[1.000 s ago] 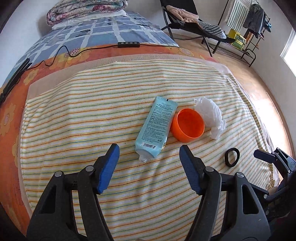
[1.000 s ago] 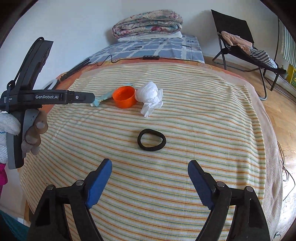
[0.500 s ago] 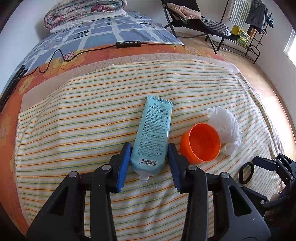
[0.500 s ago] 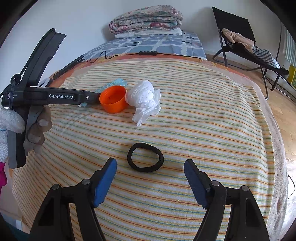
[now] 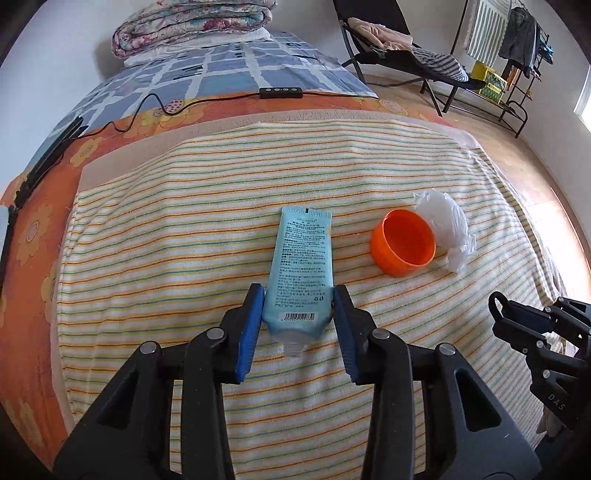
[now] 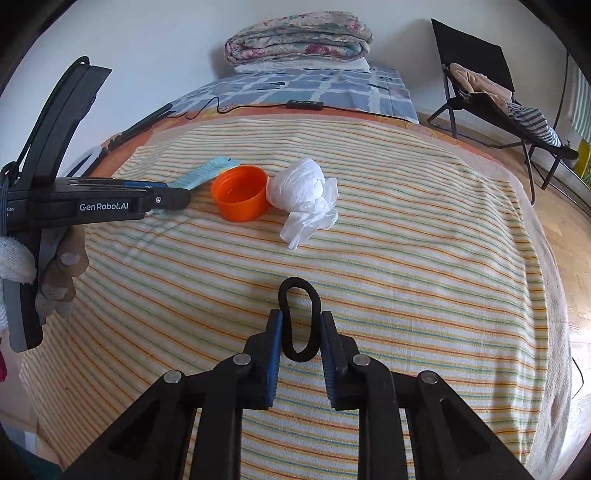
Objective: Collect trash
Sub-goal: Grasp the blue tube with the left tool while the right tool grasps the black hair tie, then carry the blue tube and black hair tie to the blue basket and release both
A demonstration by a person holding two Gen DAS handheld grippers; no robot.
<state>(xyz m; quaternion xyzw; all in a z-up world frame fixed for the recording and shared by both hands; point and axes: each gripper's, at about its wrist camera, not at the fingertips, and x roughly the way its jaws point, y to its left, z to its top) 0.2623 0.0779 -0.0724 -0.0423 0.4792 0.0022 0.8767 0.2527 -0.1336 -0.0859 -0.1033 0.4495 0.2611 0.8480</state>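
A light blue tube (image 5: 301, 266) lies on the striped towel (image 5: 184, 240). My left gripper (image 5: 298, 314) is shut on its lower end, both pads pressing its sides. An orange cap (image 5: 403, 246) and a crumpled white tissue (image 5: 445, 227) lie to its right. In the right wrist view my right gripper (image 6: 301, 334) is shut on a black hair band (image 6: 298, 317), squeezed into a narrow loop. The orange cap (image 6: 241, 196), the tissue (image 6: 304, 197) and the tube's far end (image 6: 205, 173) lie beyond it.
The left gripper's body (image 6: 92, 205) reaches in from the left of the right wrist view. A black cable with a controller (image 5: 281, 92) crosses the bed behind the towel. A folded quilt (image 5: 192, 26) and a folding chair (image 5: 399, 44) stand farther back.
Both grippers moved forward and closed. The left pads went from wide open to pressing the tube's sides. The right pads closed on the hair band, squeezing it narrow.
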